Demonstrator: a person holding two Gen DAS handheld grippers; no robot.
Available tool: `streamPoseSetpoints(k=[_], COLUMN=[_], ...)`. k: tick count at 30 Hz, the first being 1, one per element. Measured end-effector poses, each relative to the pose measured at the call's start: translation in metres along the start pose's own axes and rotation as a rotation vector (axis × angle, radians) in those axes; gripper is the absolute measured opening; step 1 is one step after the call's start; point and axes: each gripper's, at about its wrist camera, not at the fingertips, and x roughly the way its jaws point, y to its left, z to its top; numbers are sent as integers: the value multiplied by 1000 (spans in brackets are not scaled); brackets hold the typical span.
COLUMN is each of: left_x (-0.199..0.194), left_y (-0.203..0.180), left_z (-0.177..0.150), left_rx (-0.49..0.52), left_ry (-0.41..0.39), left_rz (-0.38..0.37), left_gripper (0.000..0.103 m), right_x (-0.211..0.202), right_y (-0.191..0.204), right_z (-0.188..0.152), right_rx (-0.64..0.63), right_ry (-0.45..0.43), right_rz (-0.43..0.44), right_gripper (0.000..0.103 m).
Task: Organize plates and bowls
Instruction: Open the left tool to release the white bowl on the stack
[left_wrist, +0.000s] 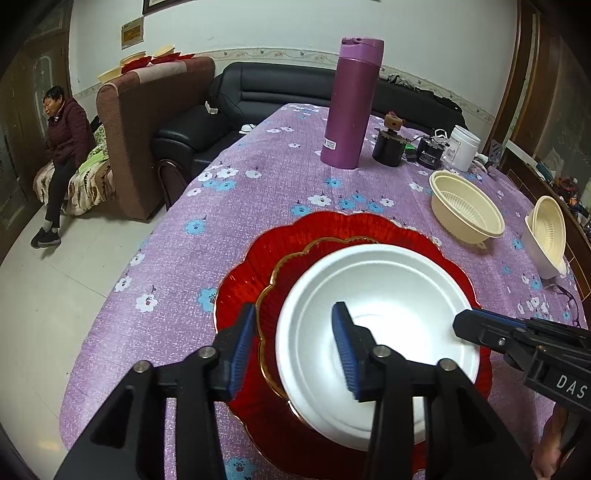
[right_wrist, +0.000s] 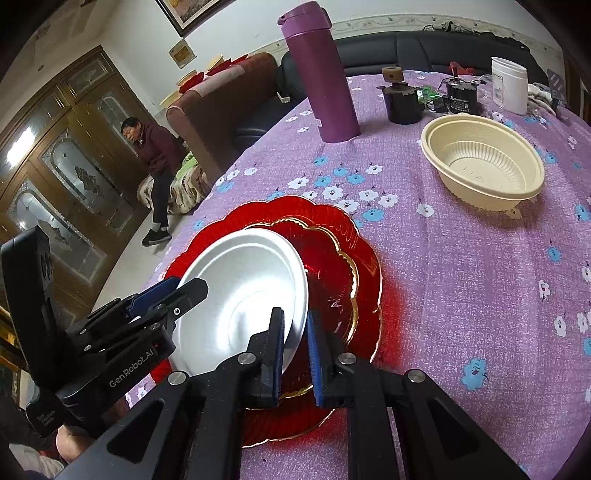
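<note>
A white plate (left_wrist: 380, 332) lies on a small red gold-rimmed plate (left_wrist: 295, 273), which lies on a large red scalloped plate (left_wrist: 258, 258). My left gripper (left_wrist: 293, 350) is open, its fingers astride the white plate's left rim. My right gripper (right_wrist: 295, 350) straddles the white plate's (right_wrist: 243, 288) right rim with a narrow gap, and the plate looks tilted up. It also shows at the right of the left wrist view (left_wrist: 469, 325). A cream bowl (right_wrist: 484, 162) stands upright further back. Another cream bowl (left_wrist: 546, 236) leans on its side at the right.
A tall purple flask (left_wrist: 351, 103) stands at the back of the flowered purple tablecloth (left_wrist: 221, 206). A black jar (left_wrist: 388, 144), a small black device (left_wrist: 428, 151) and a white tub (left_wrist: 461, 147) stand behind. A seated person (left_wrist: 62, 147) is far left, beside sofas.
</note>
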Motion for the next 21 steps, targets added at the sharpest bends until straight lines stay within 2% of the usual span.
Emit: streamPoseSetpoints(k=[14, 21], left_x=[-15, -23], left_y=[2, 0], left_z=[2, 3], left_rx=[-15, -14], left_ry=[-31, -49], left_rz=[18, 21], left_gripper=[46, 51], right_x=[-25, -37], right_y=[-8, -13], right_z=[-3, -6], right_rx=[25, 42], right_ry=[-47, -72], right_rz=[5, 6], right_gripper=[14, 14])
